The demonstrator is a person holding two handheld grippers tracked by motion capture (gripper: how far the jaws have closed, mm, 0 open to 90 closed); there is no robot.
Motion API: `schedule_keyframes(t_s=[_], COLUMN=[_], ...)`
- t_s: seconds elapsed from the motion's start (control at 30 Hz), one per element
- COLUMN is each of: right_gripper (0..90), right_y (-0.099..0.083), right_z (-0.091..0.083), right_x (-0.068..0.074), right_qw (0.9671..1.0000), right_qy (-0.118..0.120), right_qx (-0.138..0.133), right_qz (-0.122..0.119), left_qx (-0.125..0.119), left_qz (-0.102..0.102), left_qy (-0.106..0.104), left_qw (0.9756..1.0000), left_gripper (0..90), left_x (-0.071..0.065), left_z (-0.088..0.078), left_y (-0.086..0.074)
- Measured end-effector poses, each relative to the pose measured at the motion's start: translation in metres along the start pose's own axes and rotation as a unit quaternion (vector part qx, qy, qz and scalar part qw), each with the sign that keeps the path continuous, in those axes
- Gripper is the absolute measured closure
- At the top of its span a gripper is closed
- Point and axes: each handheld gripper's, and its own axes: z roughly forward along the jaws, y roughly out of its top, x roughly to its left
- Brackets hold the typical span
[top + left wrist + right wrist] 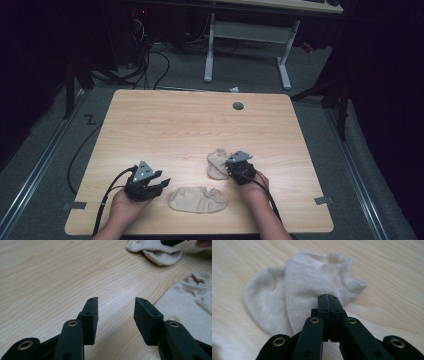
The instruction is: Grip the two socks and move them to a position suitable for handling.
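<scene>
High view: two beige socks lie on the wooden table (175, 120), both toward its near edge. One sock (197, 199) lies flat and lengthwise close to the near edge, about midway along it. The other sock (218, 163) sits just beyond it, bunched and folded on itself, a little toward the right edge.

At the folded sock the right gripper (235, 168) rests against its right side; in the right gripper view its jaws are pressed together, tips over the cloth's edge (312, 280), though whether fabric is caught between them cannot be told. The left gripper (159, 182) is near the flat sock's left end, apart from it, jaws spread, with bare wood between them in the left gripper view (116, 307).

A small grey round cap (238, 106) is set in the table near the far edge. Nothing lies between the socks.
</scene>
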Motion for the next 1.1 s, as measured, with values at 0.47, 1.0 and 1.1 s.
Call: schedule_keyframes(t_s=[0.47, 1.0, 1.1], right_gripper=[62.4, 87.5, 87.5], right_y=[0.038, 0.040, 0.040], right_z=[-0.007, 0.003, 0.000], right_x=[0.056, 0.075, 0.076], right_qw=[0.9962, 0.9937, 0.9934], right_qy=[0.063, 0.080, 0.077], right_qx=[-0.053, -0.064, -0.072], right_qz=[-0.028, -0.045, -0.045], left_qx=[0.012, -0.003, -0.004], left_qz=[0.019, -0.004, -0.016], left_qy=[-0.027, -0.029, -0.034], left_qw=[0.9994, 0.9996, 0.9993], left_gripper=[62.9, 62.3, 62.2], left_x=[-0.022, -0.025, -0.025], left_z=[0.023, 0.021, 0.025], left_y=[0.010, 0.017, 0.019])
